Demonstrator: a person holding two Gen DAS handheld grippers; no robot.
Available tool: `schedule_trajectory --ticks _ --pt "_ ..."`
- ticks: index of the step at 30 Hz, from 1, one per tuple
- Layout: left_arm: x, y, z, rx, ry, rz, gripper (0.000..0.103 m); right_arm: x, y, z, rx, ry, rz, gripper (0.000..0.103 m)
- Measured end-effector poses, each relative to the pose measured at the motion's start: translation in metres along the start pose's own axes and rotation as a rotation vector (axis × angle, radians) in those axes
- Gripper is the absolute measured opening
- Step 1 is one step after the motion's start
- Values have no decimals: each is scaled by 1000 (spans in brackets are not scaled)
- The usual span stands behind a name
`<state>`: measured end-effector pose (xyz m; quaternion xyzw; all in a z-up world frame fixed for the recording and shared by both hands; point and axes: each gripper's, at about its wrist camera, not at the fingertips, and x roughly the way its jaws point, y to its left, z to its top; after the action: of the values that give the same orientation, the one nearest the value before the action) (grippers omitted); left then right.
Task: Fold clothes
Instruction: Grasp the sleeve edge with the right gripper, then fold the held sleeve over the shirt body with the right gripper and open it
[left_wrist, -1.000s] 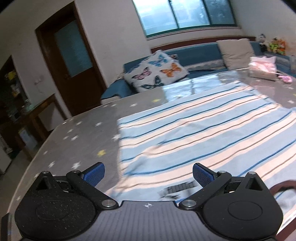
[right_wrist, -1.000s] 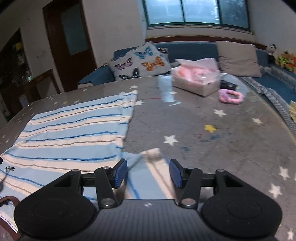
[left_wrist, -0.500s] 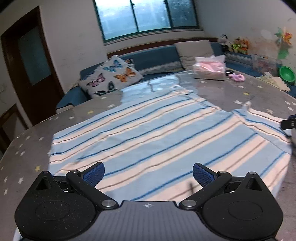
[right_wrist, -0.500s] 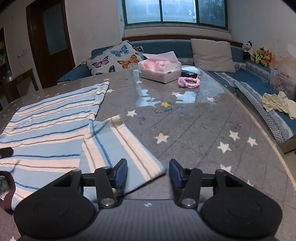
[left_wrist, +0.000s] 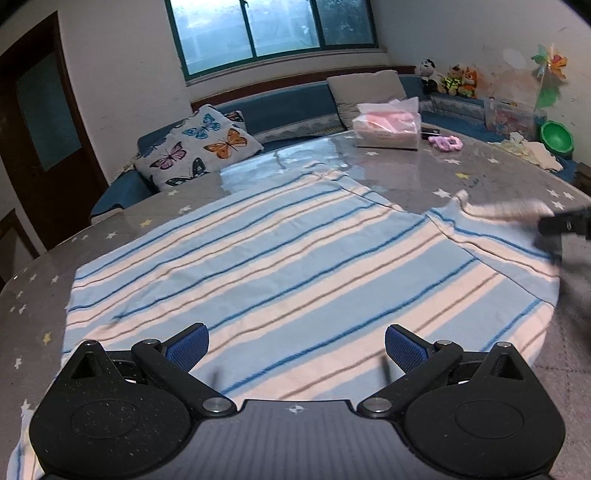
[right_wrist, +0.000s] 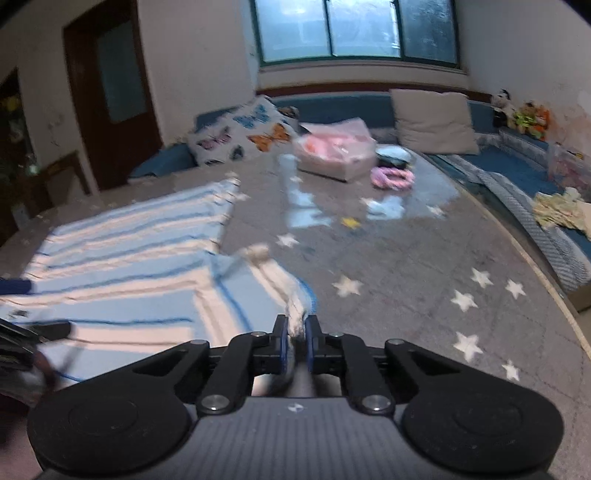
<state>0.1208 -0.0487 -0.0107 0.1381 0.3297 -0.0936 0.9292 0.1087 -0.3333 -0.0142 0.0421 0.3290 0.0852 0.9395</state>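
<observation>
Striped shirt (left_wrist: 280, 266) lies spread flat on tabletop (right_wrist: 406, 266). Right tongs (right_wrist: 296, 332) pinched tight on sleeve hem (right_wrist: 297, 295). Left tongs (left_wrist: 295, 345) wide apart, empty. Clear box (left_wrist: 388, 129) holds pink contents.

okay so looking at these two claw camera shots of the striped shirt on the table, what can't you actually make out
- Right wrist view: motion blur smears the striped shirt and tissue box; the right claw covers the pinched sleeve edge.
- Left wrist view: the left claw body hides the shirt's near hem.
- Left wrist view: the right claw is a dark blur cut off by the right edge.
- Left wrist view: the toys on the ledge are too small to identify.
</observation>
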Motion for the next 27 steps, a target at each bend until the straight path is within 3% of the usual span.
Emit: schedule_trajectory --ticks 9,17,20,27 --pt "-4 9 -4 -29 -10 17 103 -25 52 16 -85 -33 190 8" --pt "-6 21 -8 -62 -4 39 103 -8 99 -2 -149 37 302 12" --pt "-7 21 -8 -64 -6 39 103 -1 107 -10 -165 80 316 19" --pt "-4 22 -4 -70 -8 29 103 -13 85 -13 -153 88 261 20"
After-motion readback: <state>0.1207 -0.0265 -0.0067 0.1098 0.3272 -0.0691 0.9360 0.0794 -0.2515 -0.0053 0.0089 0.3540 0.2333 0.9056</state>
